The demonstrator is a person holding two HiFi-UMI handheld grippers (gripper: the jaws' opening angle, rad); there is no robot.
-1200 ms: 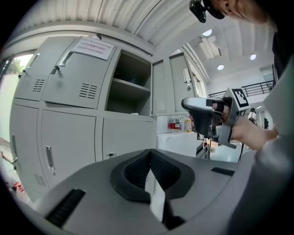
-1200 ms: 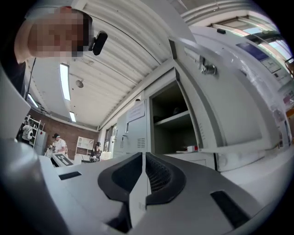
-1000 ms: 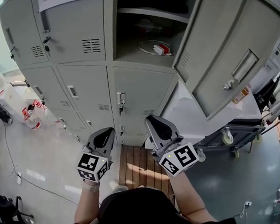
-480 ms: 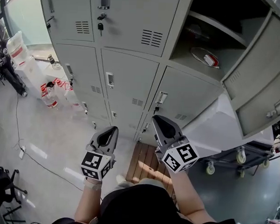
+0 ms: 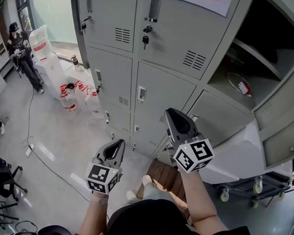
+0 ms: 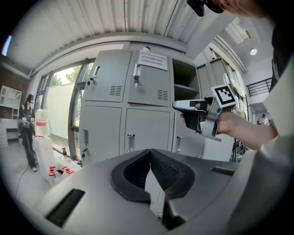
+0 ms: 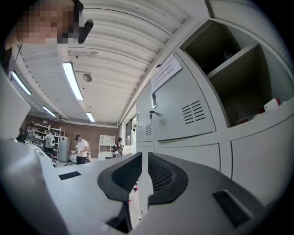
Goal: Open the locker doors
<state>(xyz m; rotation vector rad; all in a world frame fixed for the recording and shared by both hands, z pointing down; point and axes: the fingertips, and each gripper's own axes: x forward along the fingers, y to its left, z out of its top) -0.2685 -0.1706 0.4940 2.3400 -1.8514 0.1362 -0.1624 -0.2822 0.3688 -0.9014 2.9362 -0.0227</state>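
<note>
between doors. we hold left gripper (image 5: 118, 145) and right gripper (image 5: 175, 115) off the lockers, both pinched narrow, empty. upper-right compartment (image 5: 265, 51) stands open; closed door (image 5: 181, 31) beside it likely next, so jaws must part for its handle (image 5: 153, 8).

pale grey lockers (image 5: 157, 98); dark grey right tool (image 5: 172, 114), black-and-white square markers (image 5: 194, 156)

bright strip light (image 7: 72, 80) overhead, fisheye-warped dark corners

notice (image 6: 152, 59) on locker door (image 6: 148, 89): print seemingly unreadable.
</note>
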